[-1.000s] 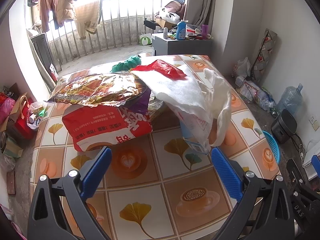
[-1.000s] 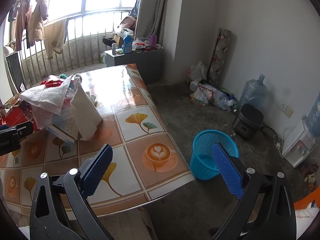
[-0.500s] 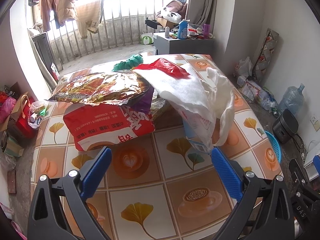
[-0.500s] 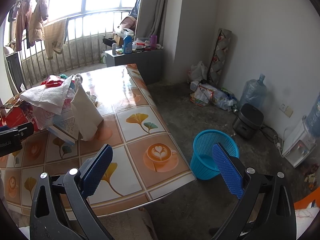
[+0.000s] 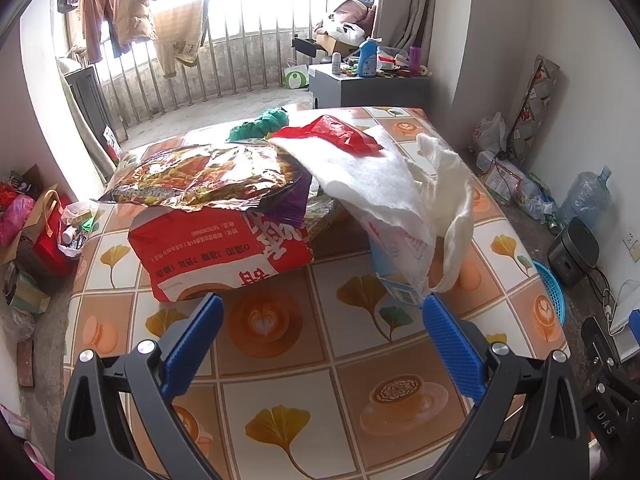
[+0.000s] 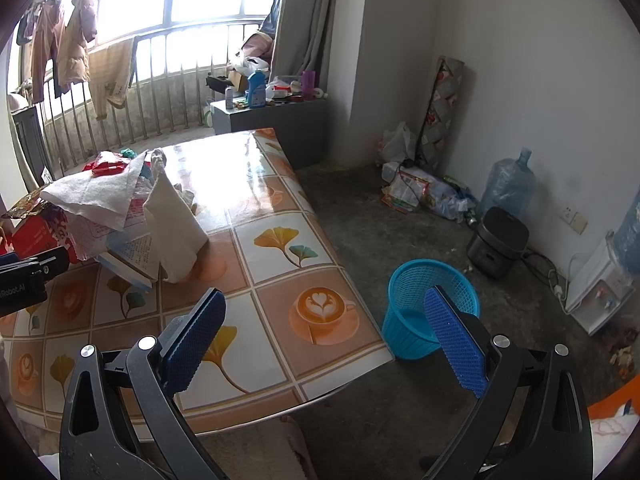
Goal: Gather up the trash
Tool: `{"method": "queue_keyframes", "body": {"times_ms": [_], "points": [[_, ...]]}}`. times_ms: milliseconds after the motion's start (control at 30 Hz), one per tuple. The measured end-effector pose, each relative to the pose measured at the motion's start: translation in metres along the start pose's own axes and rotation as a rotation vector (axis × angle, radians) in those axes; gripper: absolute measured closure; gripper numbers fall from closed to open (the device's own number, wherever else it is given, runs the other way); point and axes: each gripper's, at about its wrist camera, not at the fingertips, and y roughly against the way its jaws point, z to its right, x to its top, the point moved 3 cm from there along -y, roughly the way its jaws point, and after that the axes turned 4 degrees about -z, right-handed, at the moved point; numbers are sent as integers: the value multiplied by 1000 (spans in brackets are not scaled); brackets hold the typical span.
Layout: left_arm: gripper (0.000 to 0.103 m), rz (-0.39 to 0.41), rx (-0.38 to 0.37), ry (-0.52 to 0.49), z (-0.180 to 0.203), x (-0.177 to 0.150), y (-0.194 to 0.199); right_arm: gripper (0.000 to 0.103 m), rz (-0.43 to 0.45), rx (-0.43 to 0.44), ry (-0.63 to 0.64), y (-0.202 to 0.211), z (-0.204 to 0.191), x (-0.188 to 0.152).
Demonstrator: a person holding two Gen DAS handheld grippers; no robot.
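Left wrist view: hovering with left tool (image 5: 322,326) spread wide and empty before trash pile (image 5: 256,196) on table (image 5: 280,384), probably approaching for first grasp, needing forward reach toward red bag (image 5: 224,252).

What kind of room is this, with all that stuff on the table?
Probably a lived-in room in someone's home. Clothes hang drying by the barred window, a table with a coffee-cup cloth holds wrappers and tissue, and a water jug and blue basket sit on the bare floor.
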Motion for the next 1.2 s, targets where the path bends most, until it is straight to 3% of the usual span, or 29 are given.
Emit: {"method": "queue_keyframes", "body": {"times_ms": [900,1067,1200], "points": [[6,33,4,14,-20,6,4,8,32,17,-2,4,-10,12],[6,110,-82,6,-39,26,17,8,109,77,-2,7,-22,36],[6,203,-229,-9,-55,53,30,8,172,151,8,8,-40,62]]}}
